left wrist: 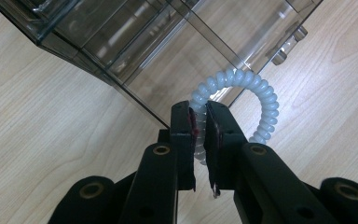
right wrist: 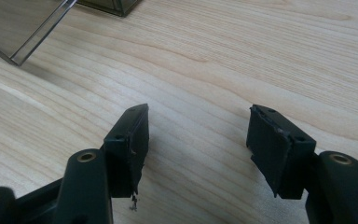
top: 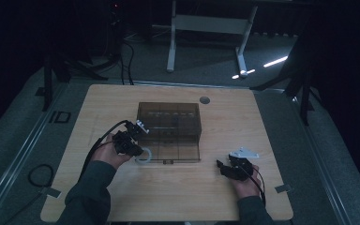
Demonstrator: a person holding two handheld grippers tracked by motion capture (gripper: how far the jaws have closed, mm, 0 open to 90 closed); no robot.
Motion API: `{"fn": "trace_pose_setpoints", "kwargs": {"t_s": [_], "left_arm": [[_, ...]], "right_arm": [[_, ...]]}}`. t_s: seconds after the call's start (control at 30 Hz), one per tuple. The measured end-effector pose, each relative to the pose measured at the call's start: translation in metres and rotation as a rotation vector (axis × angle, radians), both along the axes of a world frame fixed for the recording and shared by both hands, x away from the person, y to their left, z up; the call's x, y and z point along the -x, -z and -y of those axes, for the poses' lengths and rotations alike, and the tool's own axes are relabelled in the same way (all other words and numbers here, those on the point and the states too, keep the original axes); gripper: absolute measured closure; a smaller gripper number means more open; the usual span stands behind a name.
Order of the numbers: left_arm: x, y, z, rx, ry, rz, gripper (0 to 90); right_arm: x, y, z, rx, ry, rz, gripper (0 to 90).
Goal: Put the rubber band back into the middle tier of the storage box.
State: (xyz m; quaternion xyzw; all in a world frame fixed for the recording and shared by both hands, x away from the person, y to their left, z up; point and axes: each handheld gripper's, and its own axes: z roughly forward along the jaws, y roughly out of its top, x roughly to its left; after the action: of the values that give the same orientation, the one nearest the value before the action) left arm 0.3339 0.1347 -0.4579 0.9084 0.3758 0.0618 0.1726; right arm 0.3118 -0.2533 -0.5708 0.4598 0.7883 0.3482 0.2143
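The left gripper has its fingers pinched on a white coil ring, clamping a short stretch of the coil between the pads. The rest of the ring curves out beyond the fingertips in an open loop, over the worktop. From the high view the ring sits just off the near-left corner of a smoky clear box, with the left gripper immediately to its left. In the left gripper view the loop lies close against the box wall near that corner; whether it touches the wall I cannot tell. The box stands around the middle of the worktop and is split inside into compartments.

The right gripper has its fingers spread wide with nothing between them, just bare wood. In the high view it rests near the worktop's near-right part, well apart from the ring and to the right of the box, held in the person's right hand. The left hand holds the other gripper, a dark sleeve behind it.
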Motion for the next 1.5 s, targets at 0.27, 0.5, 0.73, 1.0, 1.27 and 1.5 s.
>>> {"fn": "trace_pose_setpoints", "kwargs": {"t_s": [0.27,0.5,0.73,1.0,1.27,1.5], "left_arm": [[-0.002,0.000,0.000,0.014,-0.014,0.009,82.0],[-0.005,0.000,0.001,0.030,-0.029,0.016,82.0],[-0.007,0.001,0.002,0.043,-0.042,0.024,82.0],[-0.010,0.001,0.002,0.049,-0.053,0.036,82.0],[-0.012,0.002,0.004,0.045,-0.050,0.036,82.0],[-0.015,0.003,0.005,0.043,-0.059,0.042,82.0]], "right_arm": [[0.000,0.000,0.000,0.000,0.000,0.000,38.6],[0.000,0.000,0.000,0.000,0.000,0.000,38.6],[0.000,0.000,0.000,0.000,-0.001,0.000,38.6],[0.000,0.000,0.000,0.000,-0.002,0.000,38.6],[0.000,0.000,0.000,0.000,-0.001,-0.001,38.6],[0.000,0.000,0.000,-0.001,-0.001,-0.003,38.5]]}}
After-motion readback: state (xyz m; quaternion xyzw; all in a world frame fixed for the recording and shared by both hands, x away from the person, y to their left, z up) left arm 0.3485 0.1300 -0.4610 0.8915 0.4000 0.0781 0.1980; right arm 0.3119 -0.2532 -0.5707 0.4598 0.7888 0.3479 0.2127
